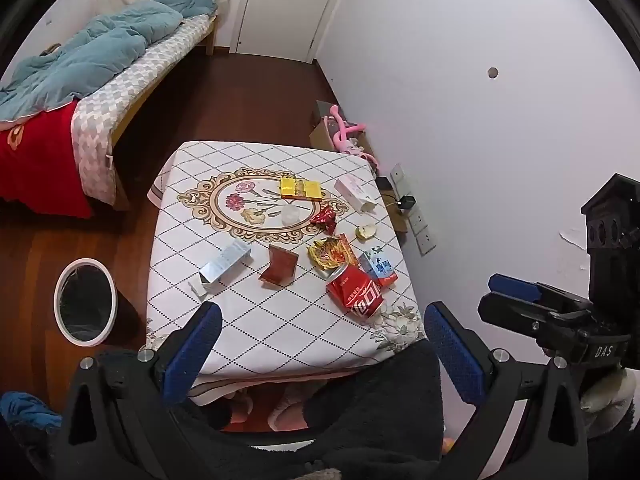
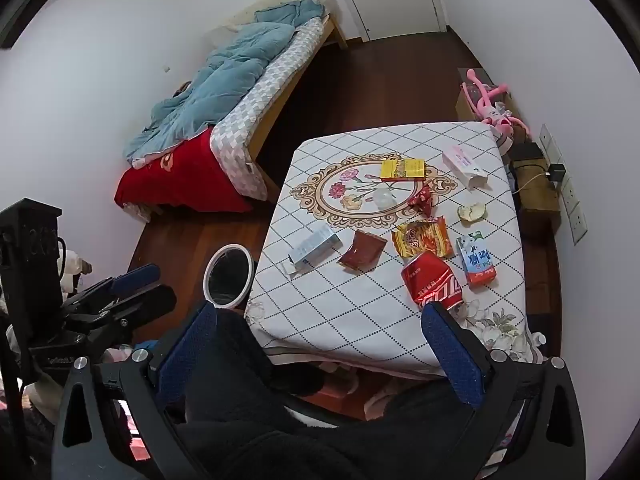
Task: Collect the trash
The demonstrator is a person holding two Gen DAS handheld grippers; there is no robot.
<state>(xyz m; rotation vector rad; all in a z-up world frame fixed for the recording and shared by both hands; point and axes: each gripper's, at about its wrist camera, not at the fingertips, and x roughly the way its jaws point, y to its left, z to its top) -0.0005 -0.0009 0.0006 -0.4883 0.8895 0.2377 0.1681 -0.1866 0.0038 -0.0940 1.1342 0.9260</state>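
Trash lies on a small table with a white diamond-pattern cloth (image 1: 240,320) (image 2: 340,320). There is a crushed red can (image 1: 356,292) (image 2: 434,284), a milk carton (image 1: 380,268) (image 2: 476,258), a snack wrapper (image 1: 332,254) (image 2: 422,236), a brown packet (image 1: 280,270) (image 2: 362,254), a silver box (image 1: 224,266) (image 2: 314,246), a yellow box (image 1: 300,189) (image 2: 402,169) and a white box (image 1: 356,194) (image 2: 464,164). A round white-rimmed bin (image 1: 85,302) (image 2: 228,276) stands on the floor left of the table. My left gripper (image 1: 320,340) and right gripper (image 2: 320,340) are both open and empty, held above the table's near edge.
A bed with a blue duvet (image 1: 100,48) (image 2: 224,92) is to the left across the wooden floor. A white wall with power sockets (image 1: 420,220) runs along the table's right side. A cardboard box with a pink toy (image 1: 344,132) (image 2: 492,104) stands behind the table.
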